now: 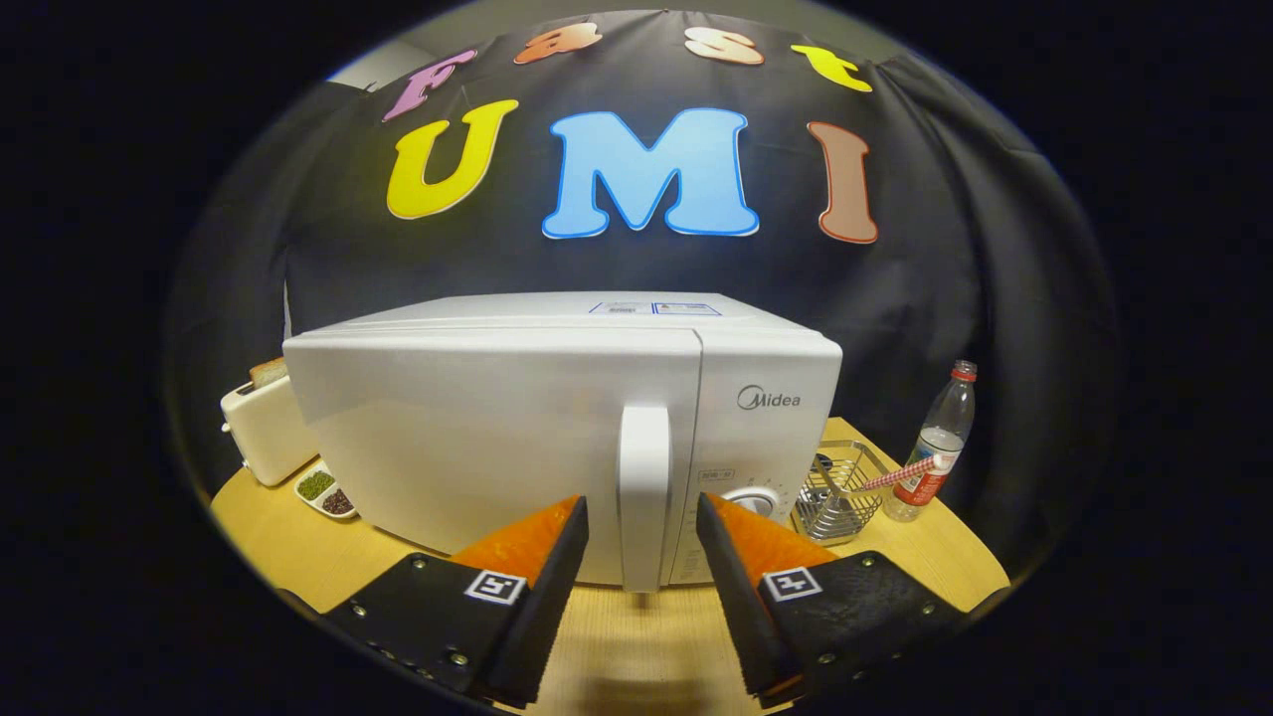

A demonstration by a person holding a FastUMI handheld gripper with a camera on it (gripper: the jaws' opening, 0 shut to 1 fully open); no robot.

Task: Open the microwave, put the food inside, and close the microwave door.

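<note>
**Gripper facing the shut microwave door**

The gripper [641,517] is hovering with fingers spread apart, straddling the door handle [644,487] without pressing it. The white microwave [477,428] is sitting mid-frame on the wooden table [617,646], its door closed.

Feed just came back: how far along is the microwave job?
Nothing looks done: the microwave door is closed. In hand: the gripper is open, its fingers either side of the door handle, not pressing it. Left: pull the door open, put food in, close it. I can't see the food to load.
</note>
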